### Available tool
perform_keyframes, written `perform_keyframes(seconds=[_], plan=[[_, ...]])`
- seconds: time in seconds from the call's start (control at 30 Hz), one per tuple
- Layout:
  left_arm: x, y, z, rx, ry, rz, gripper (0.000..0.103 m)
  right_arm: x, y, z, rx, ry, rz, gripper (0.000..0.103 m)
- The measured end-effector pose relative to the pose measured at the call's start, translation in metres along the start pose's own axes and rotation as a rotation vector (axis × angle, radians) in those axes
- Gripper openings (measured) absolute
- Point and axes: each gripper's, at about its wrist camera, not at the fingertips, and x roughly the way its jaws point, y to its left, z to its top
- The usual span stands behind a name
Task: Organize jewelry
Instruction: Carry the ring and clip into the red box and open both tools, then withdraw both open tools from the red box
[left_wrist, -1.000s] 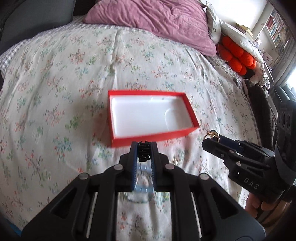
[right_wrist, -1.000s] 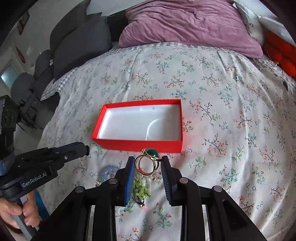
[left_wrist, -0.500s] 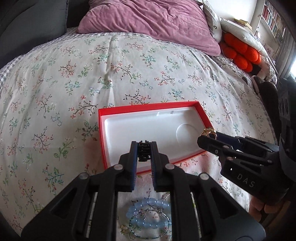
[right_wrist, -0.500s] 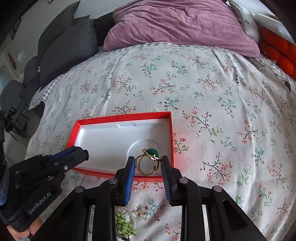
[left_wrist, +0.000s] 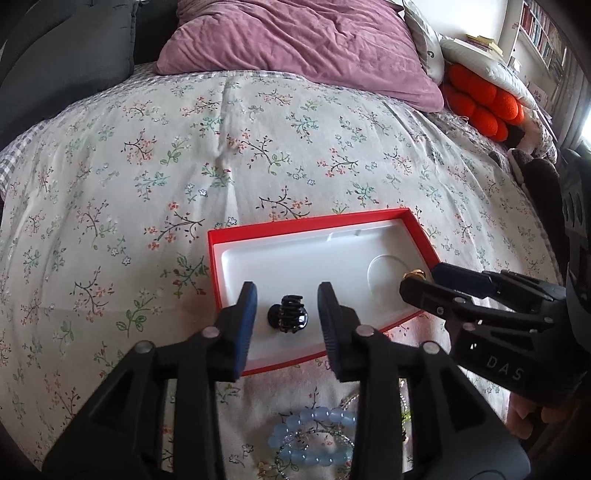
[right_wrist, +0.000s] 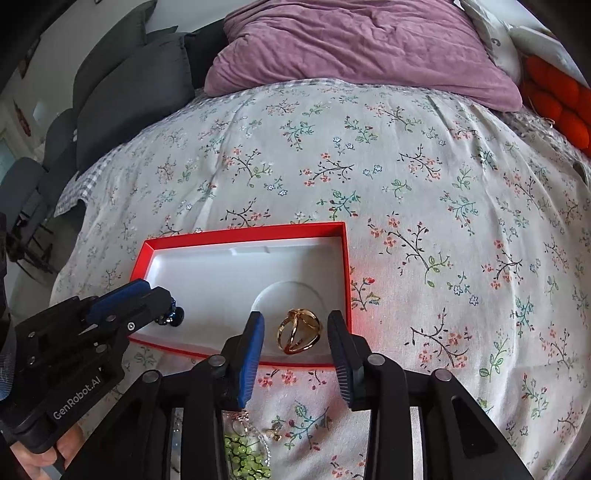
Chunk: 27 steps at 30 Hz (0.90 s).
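Both grippers' jaws have just opened: left gripper (left_wrist: 287, 319) dropped its clip (left_wrist: 287, 319), right gripper (right_wrist: 295, 341) its ring (right_wrist: 299, 331), into the tray (right_wrist: 243, 230). Tray sits on a floral bedspread (right_wrist: 406, 177), pillow (right_wrist: 362, 44) beyond.

One red box (left_wrist: 421, 236) with a white liner, ahead of both pairs of fingers. One black hair claw (left_wrist: 288, 315), lying in the box between the left fingers (left_wrist: 245, 325). One gold ring (right_wrist: 298, 331), lying in the box between the right fingers (right_wrist: 253, 347). One blue bead bracelet (left_wrist: 314, 439) and one green bead piece (right_wrist: 245, 458), behind the fingertips. Two grippers.
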Motion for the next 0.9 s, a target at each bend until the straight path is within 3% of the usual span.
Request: perform_keyframes(seconds=[0.07, 0.37, 0.6, 0.9], plan=[[-0.002, -0.001, -0.001, 0.016, 0.001, 0.013, 0.044, -0.005, 0.001, 0.0, -0.002, -0.01, 0.021, 0.053], [-0.018, -0.006, -0.004, 0.048, -0.007, 0.035, 0.061, -0.031, 0.004, 0.0, -0.01, -0.055, -0.001, 0.061], [-0.031, -0.014, -0.013, 0.052, 0.023, 0.063, 0.077, -0.037, -0.008, -0.008, 0.053, 0.01, -0.024, 0.067], [-0.05, -0.016, -0.029, 0.045, 0.052, 0.12, 0.092, -0.053, -0.012, -0.022, 0.07, 0.028, -0.06, 0.076]])
